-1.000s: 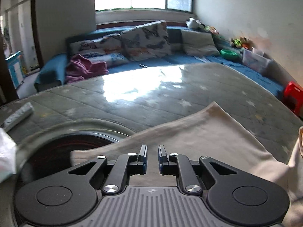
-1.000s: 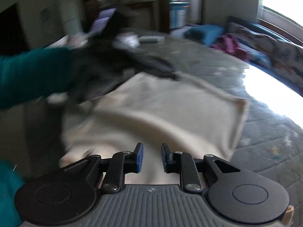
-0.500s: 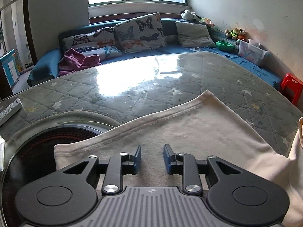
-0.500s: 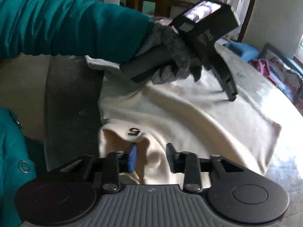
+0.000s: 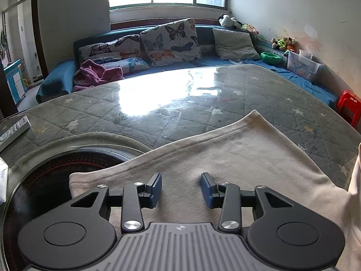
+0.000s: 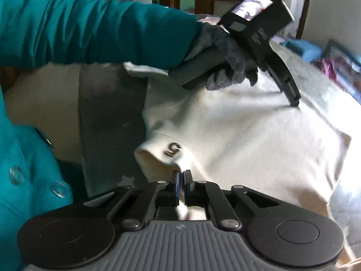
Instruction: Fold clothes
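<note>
Garment: cream top (image 6: 259,140) lies spread on the quilted table (image 5: 158,113), filling the lower centre and right of both views; its hem runs diagonally across the middle of the left view.
Right gripper (image 6: 182,185): pads closed on a pinch of cloth at the cuff (image 6: 164,153) marked "5", lower centre, judged a hold for lifting the sleeve.
Left gripper (image 5: 181,187): fingers spread apart, gripping nothing, hanging over the cloth near the hem.
Left hand (image 6: 225,58): gloved, grips the tool's handle, upper centre of the right view.
Stage: whether any fold is already made, cannot tell.
</note>
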### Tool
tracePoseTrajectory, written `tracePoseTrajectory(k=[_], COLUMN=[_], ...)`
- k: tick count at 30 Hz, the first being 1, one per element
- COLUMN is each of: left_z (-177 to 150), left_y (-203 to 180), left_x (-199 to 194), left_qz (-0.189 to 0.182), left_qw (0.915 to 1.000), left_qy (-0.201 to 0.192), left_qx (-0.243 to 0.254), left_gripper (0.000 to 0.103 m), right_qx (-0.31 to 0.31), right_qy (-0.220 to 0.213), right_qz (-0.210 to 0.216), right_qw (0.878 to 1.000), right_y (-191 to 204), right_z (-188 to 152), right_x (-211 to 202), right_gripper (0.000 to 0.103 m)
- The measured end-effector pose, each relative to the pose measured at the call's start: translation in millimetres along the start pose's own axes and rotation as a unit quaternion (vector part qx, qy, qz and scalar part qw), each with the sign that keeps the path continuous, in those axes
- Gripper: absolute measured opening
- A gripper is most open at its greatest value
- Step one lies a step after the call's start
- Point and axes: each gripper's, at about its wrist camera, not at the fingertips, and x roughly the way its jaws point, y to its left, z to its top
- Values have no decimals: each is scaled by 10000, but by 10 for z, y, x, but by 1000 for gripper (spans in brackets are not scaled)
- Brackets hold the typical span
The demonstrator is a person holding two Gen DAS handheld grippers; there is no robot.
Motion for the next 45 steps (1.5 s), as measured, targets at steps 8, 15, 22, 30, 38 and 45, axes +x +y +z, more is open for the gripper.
tracePoseTrajectory(k=[8, 15, 22, 30, 38, 45], left_z=[-227, -643, -917, -1124, -1201, -1205], left_y=[-205, -483, -713, -939, -996, -996], left_x=[-437, -872, -1092, -1182, -1210, -1208], left_qz=[-132, -511, -705, -786, -784, -765], left_qw=[9994, 9977, 9958, 9939, 9938, 9942], left_qy=[-255, -349, -389, -393, -365, -359], left_qx=[168, 268, 433, 670, 698, 661], left_gripper=[42, 44, 47, 50, 52, 54], right_qx=[887, 1524, 2447, 3246, 3140, 3222], right_qy=[-388, -411, -996, -988, -530, -186], right_qz=[-301, -513, -1411, -2267, -3705, -4722], right_qw=[9949, 9861, 9541, 9129, 8725, 8203], right_y=[-252, -367, -776, -1211, -1302, -1386], right_z=[-49, -305, -579, -1039, -1335, -1571], right_x=[-277, -324, -644, -677, -808, -937], right_gripper=[16, 16, 18, 19, 19, 32])
